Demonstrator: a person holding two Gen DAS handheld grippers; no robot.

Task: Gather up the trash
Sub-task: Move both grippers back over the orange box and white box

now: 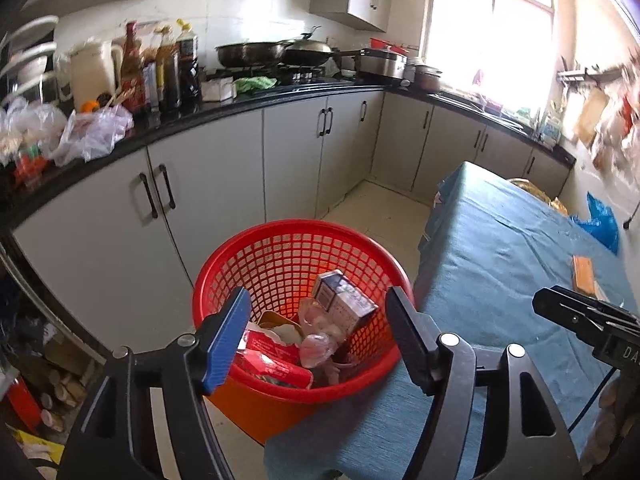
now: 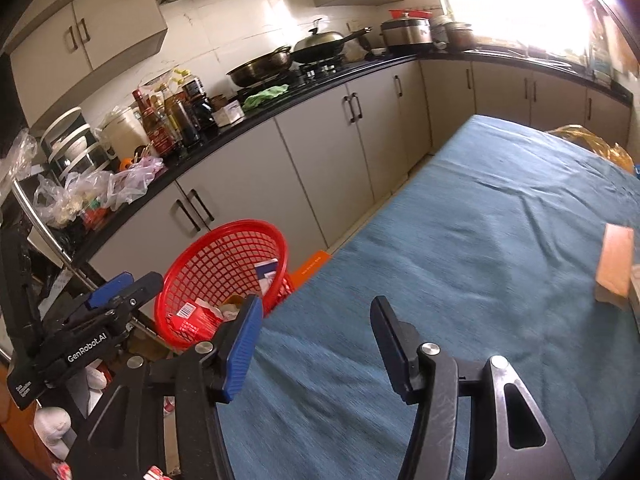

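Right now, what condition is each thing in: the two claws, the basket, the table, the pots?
Left gripper: open, empty, above the basket.
Right gripper: open, empty, above the table.
Basket: upright on the floor beside the table, partly filled with trash.
Carton: in the basket, tilted.
Table: covered by a wrinkled blue cloth.
Orange box: lying on the table.
Wok: on the stove, lid on.
Cabinets: doors closed.

The right gripper (image 2: 316, 344) hangs over the blue tablecloth (image 2: 480, 240), jaws apart with nothing between them. Left of the cloth's edge stands the red basket (image 2: 192, 272), holding a red packet (image 2: 192, 318) and a blue-and-white carton (image 2: 267, 272). The left gripper (image 2: 120, 284) is just left of the basket. An orange box (image 2: 616, 268) lies on the cloth's right side.
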